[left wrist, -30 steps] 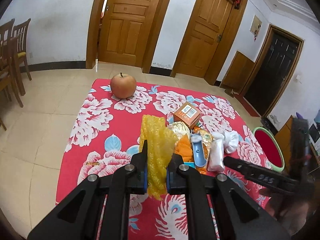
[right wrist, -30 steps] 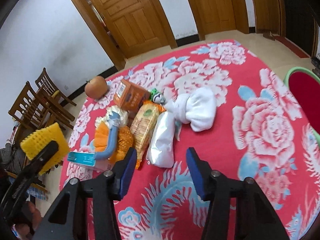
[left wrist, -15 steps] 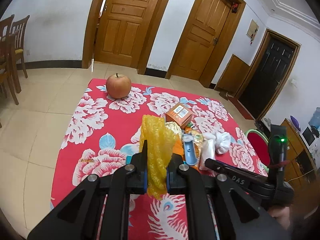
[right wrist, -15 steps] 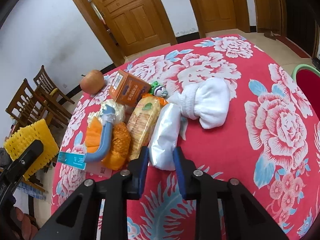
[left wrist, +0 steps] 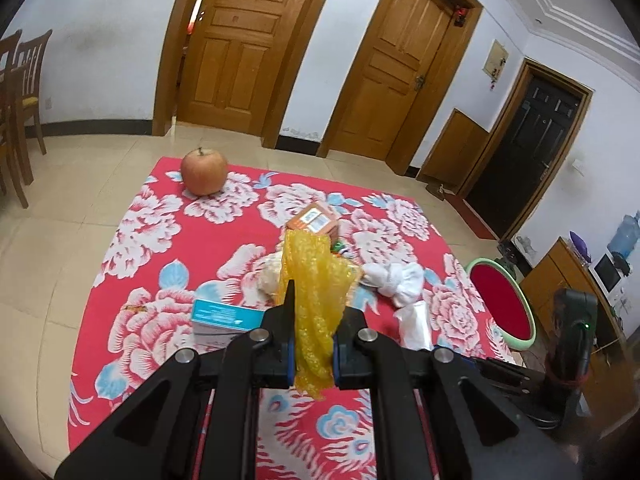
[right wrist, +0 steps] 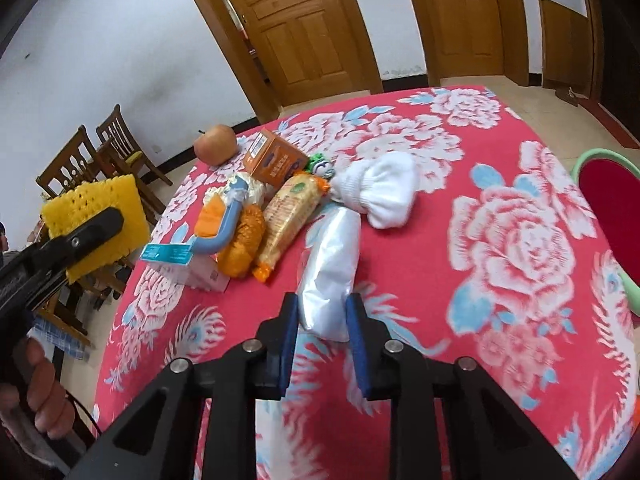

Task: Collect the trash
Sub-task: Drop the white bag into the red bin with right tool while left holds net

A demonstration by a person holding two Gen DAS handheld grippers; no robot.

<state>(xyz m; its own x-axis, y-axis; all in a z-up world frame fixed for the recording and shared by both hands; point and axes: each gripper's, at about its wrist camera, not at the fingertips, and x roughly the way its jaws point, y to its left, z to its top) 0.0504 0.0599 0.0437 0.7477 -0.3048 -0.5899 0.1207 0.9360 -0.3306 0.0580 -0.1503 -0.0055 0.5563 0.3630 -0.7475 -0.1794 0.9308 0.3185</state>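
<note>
1. The yellow foam net [left wrist: 316, 304] is clamped between the blue-padded fingers of the left gripper [left wrist: 314, 344]; it sticks up above the tips and hangs a little below them. In the right wrist view the same net shows as a yellow block at 9 o'clock, held up beside the table.
2. The silver-white plastic bag [right wrist: 332, 272] lies on the cloth with its near end between the fingers of the right gripper [right wrist: 322, 344]. The jaws are narrowed around the bag; whether the pads press it firmly I cannot tell.
3. From the bag, at 12 o'clock, a rolled white sock [right wrist: 380, 196] touches its far end.
4. At 10 o'clock from the bag lies a long cracker packet [right wrist: 290, 216], and just beyond it an orange mesh lump [right wrist: 240, 244] with a blue curved handle [right wrist: 226, 224] resting over it.
5. At 9 o'clock from that heap is a teal-topped flat box [right wrist: 168, 254], near the table edge.
6. At 11 o'clock, farther back, an orange carton [right wrist: 274, 160] stands beside a small green and white wrapper [right wrist: 320, 166].
7. An apple [right wrist: 215, 145] sits apart from the heap at the far corner of the red floral tablecloth [right wrist: 520, 240].
8. At 3 o'clock, off the table, is a green-rimmed red basin [right wrist: 612, 200].
9. Wooden chairs [right wrist: 100, 156] stand at 10 o'clock by the white wall, wooden doors [left wrist: 236, 48] at 12.
</note>
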